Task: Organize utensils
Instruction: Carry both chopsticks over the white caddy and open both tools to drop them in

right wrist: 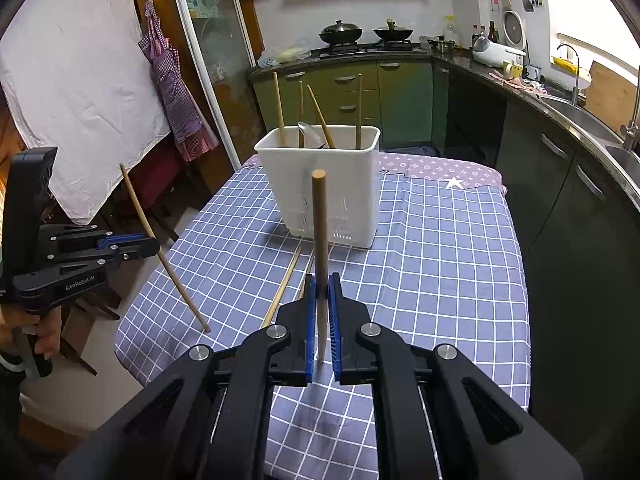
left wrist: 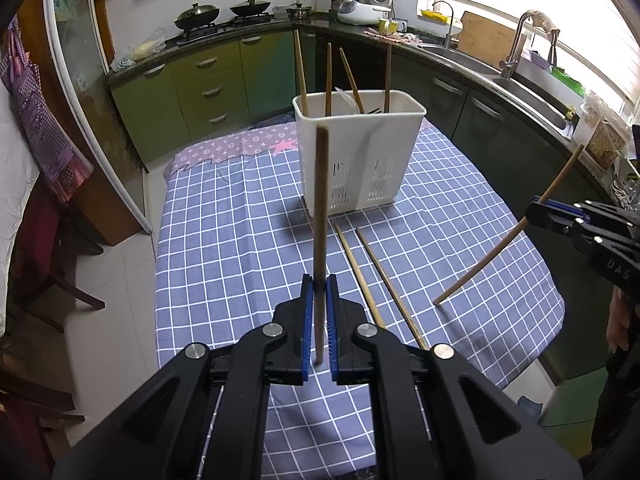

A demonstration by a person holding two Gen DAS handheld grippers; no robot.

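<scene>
A white utensil basket (left wrist: 360, 148) (right wrist: 320, 176) stands on the checked tablecloth with several wooden chopsticks and a spoon upright in it. My left gripper (left wrist: 319, 292) is shut on a wooden chopstick (left wrist: 320, 216) and holds it upright above the table; it also shows in the right wrist view (right wrist: 132, 240). My right gripper (right wrist: 322, 292) is shut on another chopstick (right wrist: 319, 232), seen slanted at the right of the left wrist view (left wrist: 504, 244). Two chopsticks (left wrist: 372, 276) lie on the cloth in front of the basket.
The table (left wrist: 224, 220) has a blue checked cloth, with edges at left and front. Green kitchen cabinets, a stove with woks (left wrist: 224, 12) and a sink (left wrist: 532, 88) run behind and to the right. Wooden chairs (left wrist: 48, 272) stand at the left.
</scene>
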